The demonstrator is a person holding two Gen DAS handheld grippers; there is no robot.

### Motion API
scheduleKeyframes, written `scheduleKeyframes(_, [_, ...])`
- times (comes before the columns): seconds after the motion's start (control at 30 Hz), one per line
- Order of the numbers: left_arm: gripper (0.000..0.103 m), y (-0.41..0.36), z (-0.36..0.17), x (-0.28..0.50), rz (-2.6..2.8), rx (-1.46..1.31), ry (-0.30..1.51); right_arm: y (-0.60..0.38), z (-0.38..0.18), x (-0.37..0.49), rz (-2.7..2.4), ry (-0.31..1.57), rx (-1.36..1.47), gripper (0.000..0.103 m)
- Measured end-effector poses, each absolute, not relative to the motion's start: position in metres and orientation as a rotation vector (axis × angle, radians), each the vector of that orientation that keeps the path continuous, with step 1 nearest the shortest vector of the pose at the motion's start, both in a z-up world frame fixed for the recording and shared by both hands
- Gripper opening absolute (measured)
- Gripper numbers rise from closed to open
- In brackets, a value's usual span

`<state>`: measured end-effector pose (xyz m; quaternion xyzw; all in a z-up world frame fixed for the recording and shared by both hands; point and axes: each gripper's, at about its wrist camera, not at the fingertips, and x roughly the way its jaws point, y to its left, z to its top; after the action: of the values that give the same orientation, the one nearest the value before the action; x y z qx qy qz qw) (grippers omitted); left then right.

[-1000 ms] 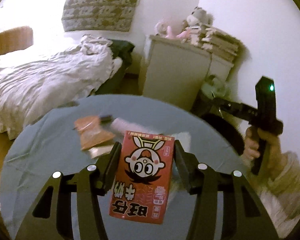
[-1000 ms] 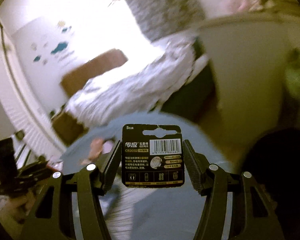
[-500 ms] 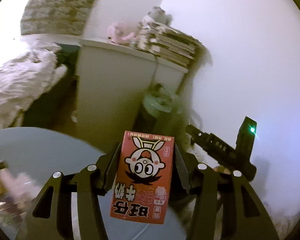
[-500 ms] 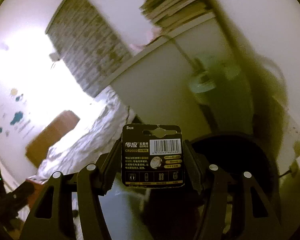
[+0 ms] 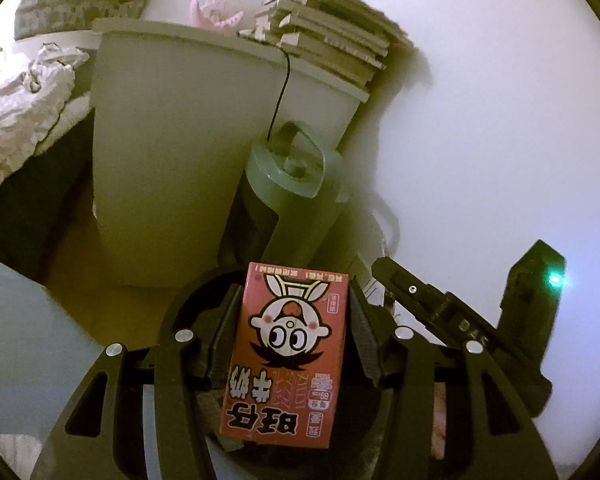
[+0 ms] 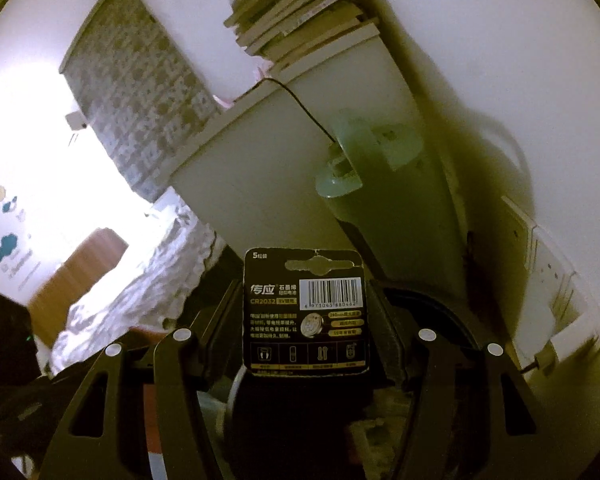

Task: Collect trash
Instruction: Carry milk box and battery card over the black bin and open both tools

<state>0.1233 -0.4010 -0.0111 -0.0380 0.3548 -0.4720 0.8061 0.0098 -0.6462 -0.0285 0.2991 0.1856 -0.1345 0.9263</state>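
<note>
Red carton (image 5: 286,354) is held upside down between the fingers of the left gripper (image 5: 290,340), jaws closed on its two long sides; long axis runs along the fingers, away from the camera. Battery card (image 6: 305,314) is clamped the same way in the right gripper (image 6: 304,328), print upright, barcode toward the top.

Landmark: black bin (image 5: 188,304). Its dark round rim is seen directly behind and below the carton in the left view; in the right view the rim (image 6: 432,300) curves behind the card. Both items are judged to hang above or just at the bin mouth, so the coming move turns on straight-down release. Which hand sits nearer the centre cannot be told.

Beyond the bin a green appliance (image 5: 296,176) stands against a white cabinet (image 5: 172,140); books (image 5: 332,36) are stacked on top. A bed (image 5: 24,104) lies left of the cabinet, well apart from the bin. The right gripper's body (image 5: 460,320) is seen just right of the bin.

Hidden: bin interior is mostly blocked by the held items and fingers; contents are dark and not readable. Lower edges of the carton and card are partly cut off by the fingers.
</note>
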Motion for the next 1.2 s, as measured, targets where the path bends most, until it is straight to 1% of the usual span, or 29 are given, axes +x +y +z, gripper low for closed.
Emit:
scheduleKeyframes(0.3, [0.052,-0.421,-0.028,0.131,-0.994,-0.078,0.82,-0.652,-0.037,0.017,-0.276,0.416,0.655,0.061])
scheduleKeyframes(0.93, [0.05,-0.43,-0.052,0.147,-0.967,-0.105,0.922,-0.65,-0.044,0.02,-0.265,0.443,0.681,0.061])
scheduleKeyframes(1.2, [0.05,-0.432,-0.052,0.147,-0.972,-0.109,0.918,-0.649,-0.045,0.02,-0.263,0.445,0.686,0.061])
